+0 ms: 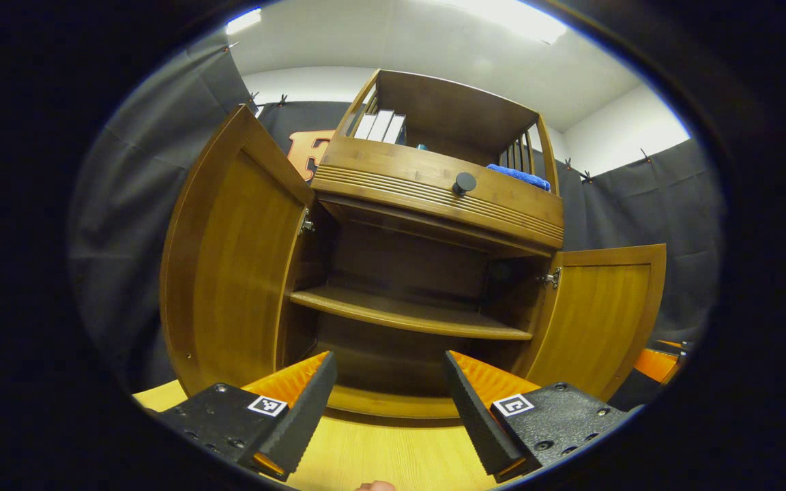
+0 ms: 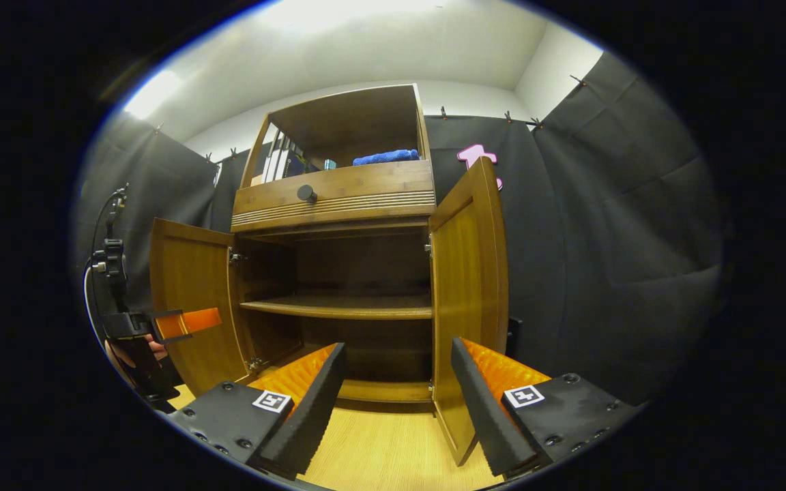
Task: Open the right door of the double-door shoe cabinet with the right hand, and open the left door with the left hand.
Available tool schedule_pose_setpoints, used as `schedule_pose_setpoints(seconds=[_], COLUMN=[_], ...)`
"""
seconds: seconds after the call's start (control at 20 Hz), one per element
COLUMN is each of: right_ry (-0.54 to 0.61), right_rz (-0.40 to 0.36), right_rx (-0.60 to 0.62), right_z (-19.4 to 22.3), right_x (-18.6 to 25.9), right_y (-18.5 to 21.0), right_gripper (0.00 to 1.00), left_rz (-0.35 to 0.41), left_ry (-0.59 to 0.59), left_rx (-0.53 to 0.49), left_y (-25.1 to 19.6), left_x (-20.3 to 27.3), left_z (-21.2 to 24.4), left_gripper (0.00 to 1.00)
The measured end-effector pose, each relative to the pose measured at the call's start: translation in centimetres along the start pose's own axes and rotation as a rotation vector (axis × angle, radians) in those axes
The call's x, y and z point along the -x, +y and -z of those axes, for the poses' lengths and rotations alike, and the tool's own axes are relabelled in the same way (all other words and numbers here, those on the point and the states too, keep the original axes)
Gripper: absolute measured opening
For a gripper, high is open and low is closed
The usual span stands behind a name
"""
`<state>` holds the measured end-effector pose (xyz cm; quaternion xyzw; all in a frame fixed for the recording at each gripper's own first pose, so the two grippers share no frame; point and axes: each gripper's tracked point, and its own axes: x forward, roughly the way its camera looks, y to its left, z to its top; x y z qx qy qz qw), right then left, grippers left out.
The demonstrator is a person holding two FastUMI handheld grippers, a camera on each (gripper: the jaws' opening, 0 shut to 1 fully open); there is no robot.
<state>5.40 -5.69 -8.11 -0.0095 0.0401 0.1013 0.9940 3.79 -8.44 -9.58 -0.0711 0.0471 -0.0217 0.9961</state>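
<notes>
Shoe cabinet [image 1: 434, 198] stands on the light wood worktop [image 1: 379, 457], straight ahead of both grippers, w/ both doors swung wide open.

Left gripper view: left gripper [image 1: 389, 402] sits low at the bottom, jaws spread wide apart, nothing between them. It's centred on the cabinet opening, near the bottom lip but not touching. Left door [image 1: 229, 259] stands open up & to the left of the gripper, apart from the fingers. Right door [image 1: 601, 314] is open on the right side, beyond the right finger. Inner shelf [image 1: 406, 314] lies directly above the gap between the fingers. Above that, a drawer front w/ 1 round dark knob [image 1: 464, 183]; top compartment holds books [image 1: 381, 127] & a blue cloth [image 1: 519, 176].

Right gripper view: right gripper [image 2: 398, 402] also spread wide, holding nothing. Right door [image 2: 471, 293] stands edge-on just above & between its fingers, closer to the right finger; contact can't be told. Left door [image 2: 192, 300] is open at far left, w/ the left gripper [image 2: 192, 322] just in front of its face, held by a hand [image 2: 151, 351]; whether it touches the door can't be told. Shelf & knob [image 2: 306, 193] sit above the finger gap.
</notes>
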Motion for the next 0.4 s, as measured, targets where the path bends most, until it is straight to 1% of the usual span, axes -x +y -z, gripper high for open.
schedule_pose_setpoints(seconds=[0.15, 0.2, 0.25, 0.3, 0.35, 0.4], right_ry=[0.007, 0.011, 0.013, 0.014, 0.013, 0.013], right_rz=[0.010, 0.012, 0.014, 0.019, 0.027, 0.034], right_rx=[-0.005, -0.008, -0.010, -0.008, -0.005, -0.003], right_z=[0.29, 0.42, 0.46, 0.52, 0.50, 0.46], right_x=[0.08, 0.12, 0.15, 0.11, 0.13, 0.09], right_y=[-0.22, -0.28, -0.30, -0.42, -0.63, -0.90], right_gripper=[0.98, 0.93, 0.93, 0.93, 0.93, 0.98], left_rz=[-0.003, 0.001, 0.006, 0.011, 0.013, 0.016], left_ry=[-0.014, -0.015, -0.016, -0.019, -0.023, -0.028], left_rx=[-0.013, -0.014, -0.015, -0.016, -0.019, -0.021], left_y=[0.15, -0.01, -0.18, -0.36, -0.48, -0.61], left_x=[-0.16, -0.15, -0.23, -0.21, -0.32, -0.37], left_z=[-0.37, -0.36, -0.37, -0.34, -0.39, -0.56], left_gripper=[0.92, 0.92, 0.95, 0.92, 0.95, 0.92])
